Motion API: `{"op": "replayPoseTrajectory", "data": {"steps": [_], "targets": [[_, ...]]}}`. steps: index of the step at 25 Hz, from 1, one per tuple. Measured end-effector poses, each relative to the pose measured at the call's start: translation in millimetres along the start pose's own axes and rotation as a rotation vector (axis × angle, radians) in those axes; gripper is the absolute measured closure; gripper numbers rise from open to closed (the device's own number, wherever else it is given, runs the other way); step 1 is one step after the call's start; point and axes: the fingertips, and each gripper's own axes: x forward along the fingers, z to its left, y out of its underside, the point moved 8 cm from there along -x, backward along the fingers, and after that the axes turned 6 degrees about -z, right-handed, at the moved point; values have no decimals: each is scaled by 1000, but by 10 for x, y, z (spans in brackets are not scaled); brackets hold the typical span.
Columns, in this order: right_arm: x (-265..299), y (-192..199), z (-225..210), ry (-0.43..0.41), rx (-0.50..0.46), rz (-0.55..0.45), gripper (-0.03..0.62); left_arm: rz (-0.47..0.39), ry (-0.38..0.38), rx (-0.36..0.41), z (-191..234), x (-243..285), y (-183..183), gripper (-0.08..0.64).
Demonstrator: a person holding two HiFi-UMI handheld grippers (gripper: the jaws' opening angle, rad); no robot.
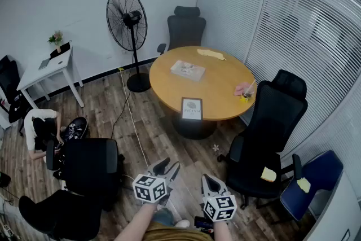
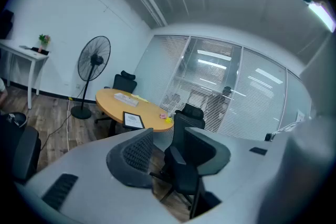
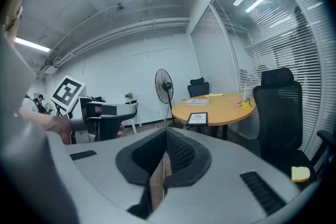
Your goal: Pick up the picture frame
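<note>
Black-rimmed picture frame point(image 1: 192, 108), pale print inside, on round wooden table point(image 1: 221, 86)

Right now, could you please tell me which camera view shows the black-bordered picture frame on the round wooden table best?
The head view: the black-bordered picture frame appears whole at the near edge of the round wooden table. The left gripper view shows the frame smaller and skewed; the right gripper view shows the frame small and distant.

On the table point(image 1: 223, 87), the picture frame point(image 1: 192, 108) stands before the book point(image 1: 188, 70).
</note>
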Motion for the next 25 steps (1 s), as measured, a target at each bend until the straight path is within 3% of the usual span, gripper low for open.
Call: {"op": "replayPoseTrajectory", "data": {"steps": [7, 13, 18, 21, 25], "targets": [[-151, -14, -32, 28, 3, -16, 580, -19, -25, 53, -81, -88, -26, 433], [-193, -36, 46, 15, 1, -21, 580, -14, -10, 52, -153, -170, -12, 426], [-160, -39, 119, -12, -59, -6, 580, -81, 18, 74, -193, -180, -36, 396], [-103, 7, 66, 1, -49, 8, 580, -59, 22, 44, -138, -99, -24, 368], [58, 78, -72, 29, -27, 31, 580, -35, 14, 21, 1, 35, 33, 393]]}}
